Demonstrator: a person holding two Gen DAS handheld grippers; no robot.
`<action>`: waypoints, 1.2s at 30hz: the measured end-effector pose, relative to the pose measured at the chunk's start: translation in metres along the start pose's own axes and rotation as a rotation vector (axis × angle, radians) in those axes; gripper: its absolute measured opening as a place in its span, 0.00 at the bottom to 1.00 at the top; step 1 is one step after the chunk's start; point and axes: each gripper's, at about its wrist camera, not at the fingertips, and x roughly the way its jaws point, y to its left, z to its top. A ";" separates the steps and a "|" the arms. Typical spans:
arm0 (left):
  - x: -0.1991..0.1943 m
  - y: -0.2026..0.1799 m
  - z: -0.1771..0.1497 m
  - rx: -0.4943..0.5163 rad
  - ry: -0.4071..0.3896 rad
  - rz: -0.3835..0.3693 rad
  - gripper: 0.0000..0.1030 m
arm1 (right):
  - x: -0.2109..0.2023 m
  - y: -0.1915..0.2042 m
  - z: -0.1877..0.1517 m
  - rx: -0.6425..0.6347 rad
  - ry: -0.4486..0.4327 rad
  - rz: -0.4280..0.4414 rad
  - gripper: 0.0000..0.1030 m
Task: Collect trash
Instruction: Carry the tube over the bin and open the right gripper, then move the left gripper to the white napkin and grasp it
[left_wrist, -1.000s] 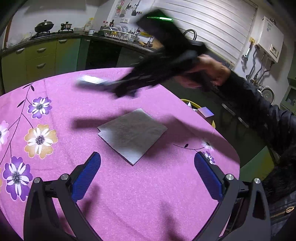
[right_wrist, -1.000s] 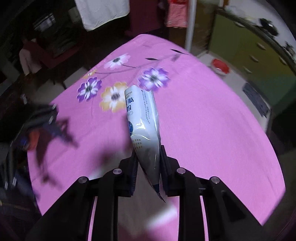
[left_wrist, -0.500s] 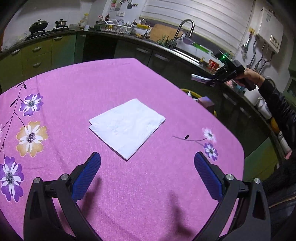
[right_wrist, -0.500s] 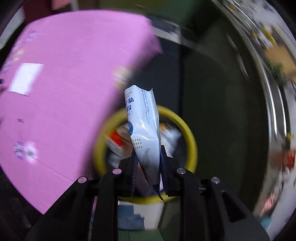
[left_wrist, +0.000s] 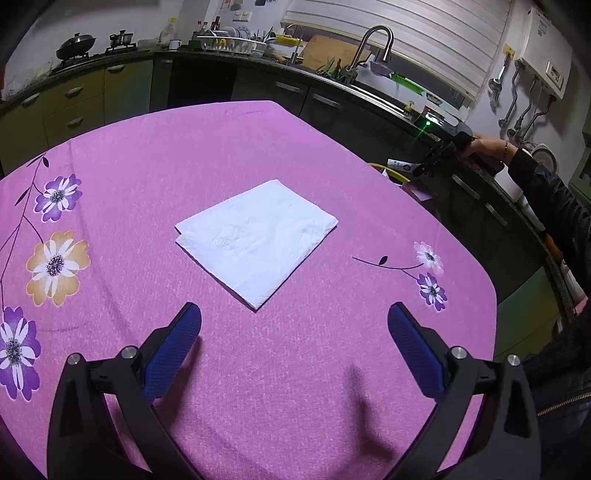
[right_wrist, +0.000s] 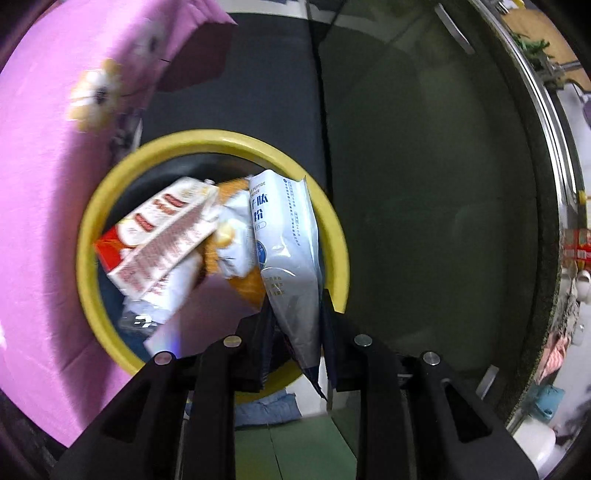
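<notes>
A white paper napkin (left_wrist: 256, 238) lies flat in the middle of the pink flowered tablecloth (left_wrist: 184, 155). My left gripper (left_wrist: 293, 328) hovers open just short of it, blue pads wide apart. My right gripper (right_wrist: 295, 306) is shut on a white and pale-blue pouch (right_wrist: 286, 243), pointing steeply down over a yellow-rimmed bin (right_wrist: 207, 138) beside the table. The pouch hangs above the bin's right side. In the left wrist view the right gripper (left_wrist: 419, 170) with the pouch (left_wrist: 400, 165) shows past the table's far right edge, held by a hand in a dark sleeve.
The bin holds a red and white carton (right_wrist: 162, 236), wrappers and an orange bag. Dark cabinets (right_wrist: 424, 184) and a counter rim stand right of the bin. A kitchen counter with sink tap (left_wrist: 376, 40) and stove pots (left_wrist: 75, 42) runs behind the table.
My right gripper swung with the pouch from over the table to above the yellow bin and tipped downward. Its shadow left the napkin. My left gripper stayed in place.
</notes>
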 end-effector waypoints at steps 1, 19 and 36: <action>0.001 -0.001 0.000 0.002 0.003 0.000 0.94 | 0.003 -0.004 0.001 0.005 0.017 -0.004 0.23; 0.007 -0.009 0.002 0.028 0.015 0.006 0.94 | -0.002 -0.029 0.005 0.087 -0.002 0.132 0.37; 0.053 -0.034 0.064 0.342 0.183 0.079 0.94 | -0.132 0.101 -0.113 0.031 -0.538 0.469 0.47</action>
